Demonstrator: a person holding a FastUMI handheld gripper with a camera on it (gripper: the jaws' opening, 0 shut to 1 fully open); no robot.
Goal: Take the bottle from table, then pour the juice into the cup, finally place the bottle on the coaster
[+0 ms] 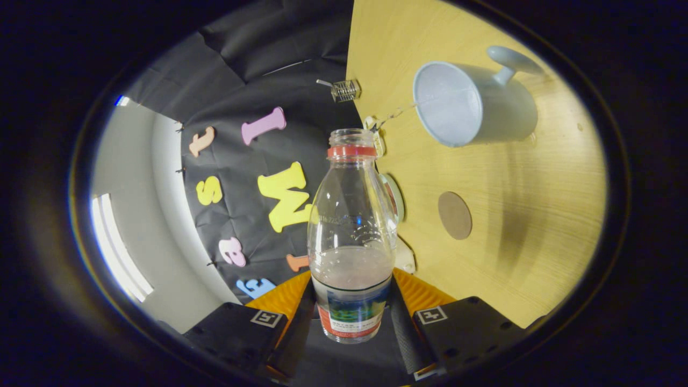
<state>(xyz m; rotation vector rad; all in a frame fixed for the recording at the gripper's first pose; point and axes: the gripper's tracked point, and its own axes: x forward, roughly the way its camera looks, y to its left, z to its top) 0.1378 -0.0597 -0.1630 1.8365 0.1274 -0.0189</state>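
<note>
The gripper [352,317] clamps both fingers on the one clear plastic bottle [351,236] with red neck ring, its base cut off between them, tilted sideways, while beyond lie one round brown coaster [454,215] and one grey mug [473,102] on the wooden table [537,215].

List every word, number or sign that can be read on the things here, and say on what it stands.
On the bottle, clamped between the fingers of the gripper, the label: print too blurred to read.
On the bottle's shoulder, the embossed line: too small to read.
On the gripper, the square markers: patterns, no words.
On the cup and the coaster: no text.
</note>
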